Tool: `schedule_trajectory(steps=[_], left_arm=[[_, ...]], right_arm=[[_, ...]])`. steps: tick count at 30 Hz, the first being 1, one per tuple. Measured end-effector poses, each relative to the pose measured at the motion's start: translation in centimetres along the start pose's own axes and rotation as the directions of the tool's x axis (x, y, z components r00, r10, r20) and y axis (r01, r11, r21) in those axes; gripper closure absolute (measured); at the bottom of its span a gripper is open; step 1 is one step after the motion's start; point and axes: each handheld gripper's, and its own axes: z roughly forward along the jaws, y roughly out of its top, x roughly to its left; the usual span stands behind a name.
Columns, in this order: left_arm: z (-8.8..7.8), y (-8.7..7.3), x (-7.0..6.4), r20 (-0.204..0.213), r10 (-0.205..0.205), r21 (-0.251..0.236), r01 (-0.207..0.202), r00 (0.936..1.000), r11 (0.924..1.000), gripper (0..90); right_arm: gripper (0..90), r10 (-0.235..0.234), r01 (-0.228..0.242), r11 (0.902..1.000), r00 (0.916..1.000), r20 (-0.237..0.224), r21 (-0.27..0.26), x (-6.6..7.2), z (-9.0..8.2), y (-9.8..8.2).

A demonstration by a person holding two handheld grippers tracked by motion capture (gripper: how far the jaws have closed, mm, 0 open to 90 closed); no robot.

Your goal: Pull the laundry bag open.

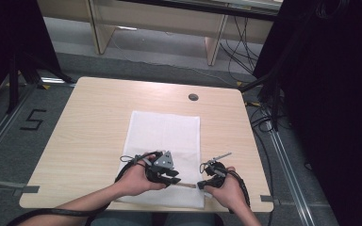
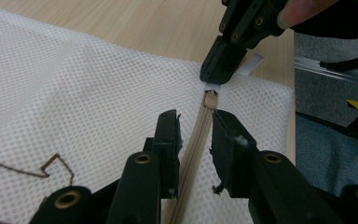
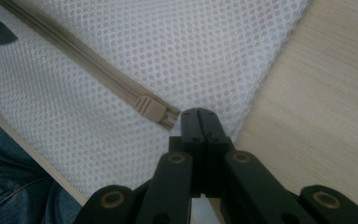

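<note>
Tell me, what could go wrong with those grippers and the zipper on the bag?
1. The left gripper straddles the beige zipper away from the slider, so it may pinch only tape or mesh.
2. The right gripper is shut on the white mesh bag at the zipper's end; if it slips, the bag could bunch.
3. The bag's near edge lies at the table edge, so a tug could drag it off.

The white mesh laundry bag [image 1: 165, 141] is a soft, open-weave netting, matt and dimpled, with a beige woven-tape zipper [image 3: 93, 70] sewn in. Beneath the bag, the pale wood-grain table [image 1: 89, 122] looks smooth, satin laminate. The black gripper fingers [image 2: 168, 140] look matt plastic with brass-coloured rivets.
</note>
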Motion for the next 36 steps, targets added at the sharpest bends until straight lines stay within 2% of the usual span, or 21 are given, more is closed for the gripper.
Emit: schedule_trajectory(steps=[3, 4, 6, 8, 9, 10, 12, 13, 14, 16, 17, 19, 20, 21, 22, 23, 25, 28, 30, 31, 36], left_arm=[[1.0, 0.3, -0.3, 0.026, 0.011, 0.007, -0.011, 0.9996, 0.9999, 71.5], [1.2, 0.3, -0.4, 0.028, 0.017, 0.011, -0.017, 0.9995, 0.9998, 71.6], [1.9, 0.4, -0.6, 0.034, 0.018, 0.027, -0.019, 0.9993, 0.9994, 71.5], [2.6, 0.6, -0.7, 0.047, 0.023, 0.027, -0.024, 0.9986, 0.9993, 71.7], [2.9, 0.6, -0.8, 0.045, 0.016, 0.033, -0.018, 0.9988, 0.9993, 71.8], [3.1, 0.7, -0.8, 0.045, 0.035, 0.04, -0.036, 0.9984, 0.9985, 71.9], [3.6, 0.8, -0.9, 0.051, 0.022, 0.041, -0.025, 0.9984, 0.9989, 72.3], [3.8, 1.0, -0.9, 0.058, 0.03, 0.045, -0.033, 0.9979, 0.9984, 72.4], [3.9, 1.1, -0.9, 0.063, 0.025, 0.038, -0.027, 0.9977, 0.9989, 72.4], [4.1, 1.2, -0.7, 0.068, 0.045, 0.038, -0.047, 0.9967, 0.9982, 72.3], [4.2, 1.2, -0.8, 0.069, 0.033, 0.046, -0.036, 0.9971, 0.9983, 72.3], [4.4, 1.2, -0.7, 0.074, 0.053, 0.044, -0.056, 0.9959, 0.9974, 72.3], [4.5, 1.2, -0.8, 0.074, 0.033, 0.043, -0.037, 0.9967, 0.9984, 72.3], [4.6, 1.1, -0.8, 0.076, 0.035, 0.042, -0.039, 0.9965, 0.9984, 72.3], [4.7, 1.1, -0.9, 0.077, 0.053, 0.048, -0.057, 0.9956, 0.9972, 72.3], [4.8, 1.0, -1.0, 0.077, 0.04, 0.052, -0.044, 0.9963, 0.9977, 72.3], [5.0, 1.1, -1.0, 0.076, 0.053, 0.047, -0.056, 0.9957, 0.9973, 72.2], [5.1, 1.3, -1.0, 0.078, 0.046, 0.051, -0.05, 0.9959, 0.9974, 72.3], [5.3, 1.4, -1.1, 0.081, 0.062, 0.055, -0.067, 0.9947, 0.9963, 72.6], [5.4, 1.4, -1.1, 0.082, 0.054, 0.054, -0.059, 0.9951, 0.9968, 72.8], [5.9, 1.2, -1.0, 0.083, 0.067, 0.068, -0.073, 0.9943, 0.995, 73.4]], right_arm=[[90.0, 0.024, -0.024, 0.9997, 0.9997, 0.003, 0.008, 0.0, 0.0, 0.0], [90.0, 0.014, -0.014, 0.9999, 0.9999, -0.002, 0.004, 0.0, 0.0, 0.0], [90.0, 0.028, -0.028, 0.9995, 0.9996, 0.005, 0.014, 0.1, -0.1, 0.0], [90.0, -0.012, 0.012, 0.9999, 0.9999, 0.002, 0.007, -0.2, 0.1, 0.1], [90.0, -0.011, 0.011, 0.9999, 0.9999, 0.002, 0.01, -0.1, 0.1, 0.2], [90.0, -0.013, 0.013, 0.9999, 0.9999, 0.002, 0.01, -0.1, 0.1, 0.2], [90.0, -0.008, 0.008, 0.9999, 1.0, 0.001, 0.01, -0.1, 0.0, 0.2], [90.0, -0.005, 0.005, 0.9999, 1.0, -0.002, 0.011, -0.2, 0.0, 0.2], [90.0, -0.003, 0.003, 0.9999, 1.0, -0.008, 0.011, -0.2, 0.0, 0.1], [90.0, 0.003, -0.003, 1.0, 1.0, -0.009, 0.009, -0.2, 0.0, 0.1], [90.0, 0.005, -0.005, 1.0, 0.9999, -0.011, 0.007, -0.3, 0.0, 0.1], [90.0, 0.009, -0.009, 0.9999, 0.9998, -0.018, 0.006, -0.3, 0.0, 0.1], [90.0, 0.01, -0.01, 0.9999, 0.9998, -0.017, 0.007, -0.3, 0.0, 0.1], [90.0, 0.015, -0.015, 0.9998, 0.9998, -0.015, 0.012, -0.2, 0.0, 0.1], [90.0, 0.01, -0.01, 0.9999, 0.9998, -0.018, 0.008, -0.3, 0.0, 0.1], [90.0, 0.007, -0.007, 1.0, 0.9998, -0.018, 0.005, -0.3, 0.0, 0.1], [90.0, 0.001, -0.001, 1.0, 0.9998, -0.019, 0.006, -0.4, 0.1, 0.1], [90.0, 0.012, -0.012, 0.9998, 0.9998, -0.017, 0.015, -0.3, 0.0, 0.2], [90.0, 0.014, -0.014, 0.9999, 0.9997, -0.018, 0.009, -0.3, 0.0, 0.1], [90.0, 0.011, -0.01, 0.9999, 0.9997, -0.023, 0.008, -0.4, 0.0, 0.1], [90.0, 0.013, -0.012, 0.9999, 0.9994, -0.032, 0.009, -0.5, 0.0, 0.1]])
